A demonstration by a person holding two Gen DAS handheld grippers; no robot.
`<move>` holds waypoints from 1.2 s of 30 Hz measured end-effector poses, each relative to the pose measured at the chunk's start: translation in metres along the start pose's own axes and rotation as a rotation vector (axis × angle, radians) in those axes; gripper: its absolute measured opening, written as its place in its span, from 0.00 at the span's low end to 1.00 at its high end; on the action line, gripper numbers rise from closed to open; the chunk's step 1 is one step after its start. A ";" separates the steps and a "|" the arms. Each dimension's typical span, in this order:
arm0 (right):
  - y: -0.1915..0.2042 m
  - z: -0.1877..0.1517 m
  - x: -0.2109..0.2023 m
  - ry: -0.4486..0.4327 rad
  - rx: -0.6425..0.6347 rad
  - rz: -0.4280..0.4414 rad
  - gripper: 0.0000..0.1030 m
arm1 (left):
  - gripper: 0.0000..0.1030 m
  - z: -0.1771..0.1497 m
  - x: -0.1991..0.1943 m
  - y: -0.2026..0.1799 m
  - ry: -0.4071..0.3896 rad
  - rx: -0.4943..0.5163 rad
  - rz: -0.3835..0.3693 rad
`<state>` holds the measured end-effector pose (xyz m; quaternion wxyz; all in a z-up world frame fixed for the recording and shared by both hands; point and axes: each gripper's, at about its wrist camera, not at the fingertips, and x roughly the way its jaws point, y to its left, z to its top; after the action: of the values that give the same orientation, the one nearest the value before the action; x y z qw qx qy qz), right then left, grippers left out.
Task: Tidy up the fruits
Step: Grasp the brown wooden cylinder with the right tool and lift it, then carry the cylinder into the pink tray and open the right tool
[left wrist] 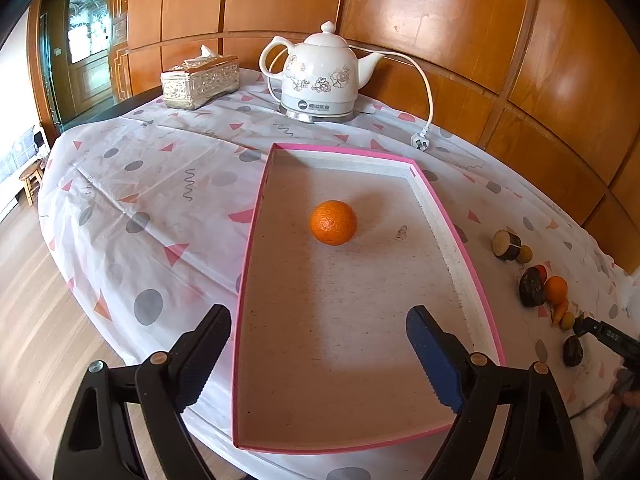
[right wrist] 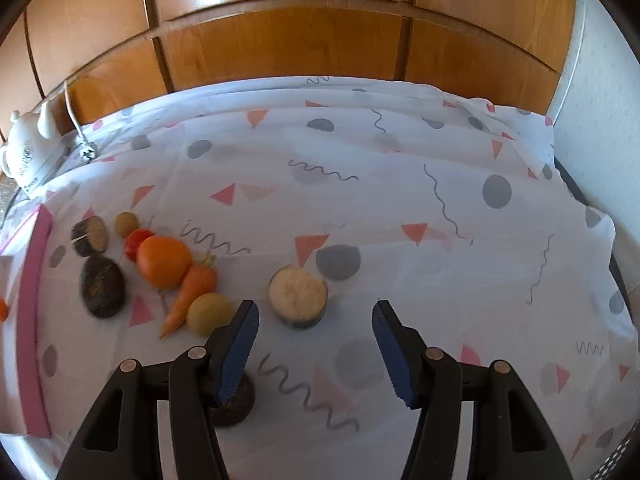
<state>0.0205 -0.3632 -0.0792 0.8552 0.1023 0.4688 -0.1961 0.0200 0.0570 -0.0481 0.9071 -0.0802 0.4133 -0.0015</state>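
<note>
A pink-rimmed tray (left wrist: pixel 248 248) lies on the patterned cloth with one orange (left wrist: pixel 333 222) in its middle. My left gripper (left wrist: pixel 318 314) is open over the tray's near end, with nothing between its pads. To the tray's right lie an orange (right wrist: pixel 164 262), a carrot (right wrist: pixel 188 292), a yellow round fruit (right wrist: pixel 210 314), a red tomato (right wrist: pixel 136 240), a dark oval fruit (right wrist: pixel 103 286) and a cut dark-skinned piece (right wrist: pixel 90 236). My right gripper (right wrist: pixel 314 305) is open above the cloth. A cut half with a pale face (right wrist: pixel 298 294) lies just beyond its tips, and a dark piece (right wrist: pixel 240 404) is partly hidden under its left finger.
A white flowered kettle (left wrist: pixel 320 76) with its cord and plug (left wrist: pixel 420 143) stands at the back, a silver tissue box (left wrist: pixel 200 80) to its left. Wood panelling runs behind the table. The table's edge drops to wooden floor (left wrist: pixel 36 320) on the left.
</note>
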 end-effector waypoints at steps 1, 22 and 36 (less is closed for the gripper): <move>0.000 0.002 0.003 0.005 -0.003 -0.005 0.59 | 0.87 0.000 0.000 0.001 0.001 -0.002 -0.001; 0.010 0.007 -0.005 -0.036 -0.056 0.039 0.33 | 0.90 0.001 -0.009 0.013 -0.027 -0.034 0.035; 0.139 -0.010 -0.060 -0.029 -0.372 0.401 0.33 | 0.91 0.000 -0.016 0.019 -0.043 -0.055 0.037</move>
<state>0.0442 -0.2198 -0.0352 0.8875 0.0314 0.4550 0.0653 0.0085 0.0772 -0.0392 0.9130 -0.0973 0.3952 0.0285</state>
